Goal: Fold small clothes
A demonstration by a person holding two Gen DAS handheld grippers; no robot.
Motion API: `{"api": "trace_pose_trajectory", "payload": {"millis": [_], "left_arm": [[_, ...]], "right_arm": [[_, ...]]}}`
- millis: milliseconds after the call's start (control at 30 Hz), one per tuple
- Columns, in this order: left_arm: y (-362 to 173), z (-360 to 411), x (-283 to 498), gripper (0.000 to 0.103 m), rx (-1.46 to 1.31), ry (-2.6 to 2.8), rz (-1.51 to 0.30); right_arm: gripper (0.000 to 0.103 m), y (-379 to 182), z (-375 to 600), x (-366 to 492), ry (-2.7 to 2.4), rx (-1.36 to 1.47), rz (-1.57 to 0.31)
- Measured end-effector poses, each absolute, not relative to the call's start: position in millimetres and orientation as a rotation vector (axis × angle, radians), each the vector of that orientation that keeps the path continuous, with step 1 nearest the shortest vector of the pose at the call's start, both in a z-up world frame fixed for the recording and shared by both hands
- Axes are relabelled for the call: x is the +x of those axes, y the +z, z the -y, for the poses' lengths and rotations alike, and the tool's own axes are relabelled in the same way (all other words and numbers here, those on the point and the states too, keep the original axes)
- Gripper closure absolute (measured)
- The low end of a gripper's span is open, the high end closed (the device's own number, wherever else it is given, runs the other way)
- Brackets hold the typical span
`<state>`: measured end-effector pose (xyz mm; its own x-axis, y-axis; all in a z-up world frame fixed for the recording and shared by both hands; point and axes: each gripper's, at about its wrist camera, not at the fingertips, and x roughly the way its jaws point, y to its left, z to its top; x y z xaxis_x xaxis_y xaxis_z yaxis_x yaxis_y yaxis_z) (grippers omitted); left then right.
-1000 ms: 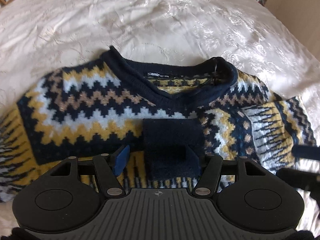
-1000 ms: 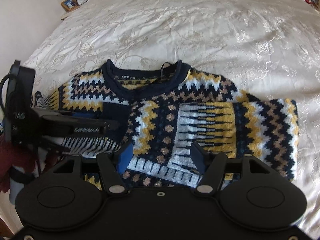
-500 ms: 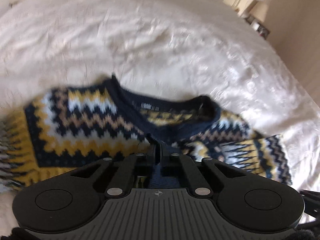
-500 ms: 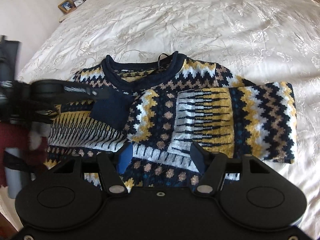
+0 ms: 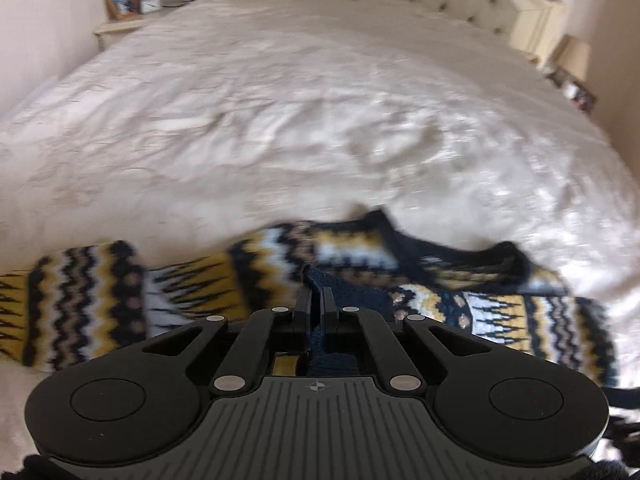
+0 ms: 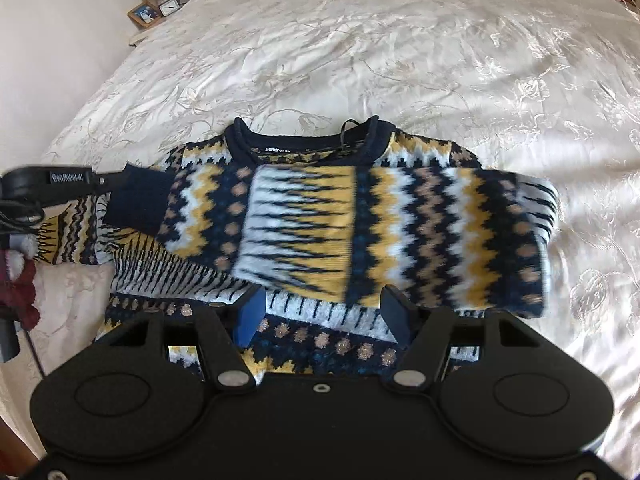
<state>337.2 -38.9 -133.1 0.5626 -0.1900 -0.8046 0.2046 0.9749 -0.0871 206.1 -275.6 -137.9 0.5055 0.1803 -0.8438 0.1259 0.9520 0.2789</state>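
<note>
Left gripper (image 5: 318, 300) is clamped on the navy cuff (image 6: 138, 202) at frame left, sleeve running sideways across the sweater (image 6: 400, 220); right gripper (image 6: 322, 314) sits open below.

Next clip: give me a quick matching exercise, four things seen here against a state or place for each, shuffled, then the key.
1. left tool
2. right tool
3. sweater
4. picture frame

A. open, holding nothing
B. on the nightstand beside the bed
C. shut on the navy cuff
D. lying on the white bedspread, one sleeve folded across its front

Pairs: 1-C, 2-A, 3-D, 4-B
</note>
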Motion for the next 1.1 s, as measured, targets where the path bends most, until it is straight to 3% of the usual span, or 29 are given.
{"api": "trace_pose_trajectory", "payload": {"millis": [367, 767, 833, 867, 900, 1100], "left_arm": [[-166, 20, 355, 0.099, 0.087, -0.108, -0.996], [-189, 16, 368, 0.098, 0.139, -0.072, -1.089], [-192, 15, 369, 0.097, 0.135, -0.07, -1.098], [-193, 15, 370, 0.097, 0.134, -0.07, -1.102], [-194, 15, 370, 0.096, 0.137, -0.071, -1.106], [-201, 21, 372, 0.097, 0.171, -0.065, -1.109]], "right_arm": [[0.034, -137, 342, 221, -0.094, 0.317, -1.03], [0.033, -210, 451, 264, -0.204, 0.586, -1.111], [0.039, -218, 455, 267, -0.204, 0.61, -1.124], [0.059, -219, 456, 268, -0.187, 0.622, -1.121], [0.087, -218, 455, 269, -0.157, 0.639, -1.123], [0.086, -179, 427, 295, -0.064, 0.345, -1.043]]}}
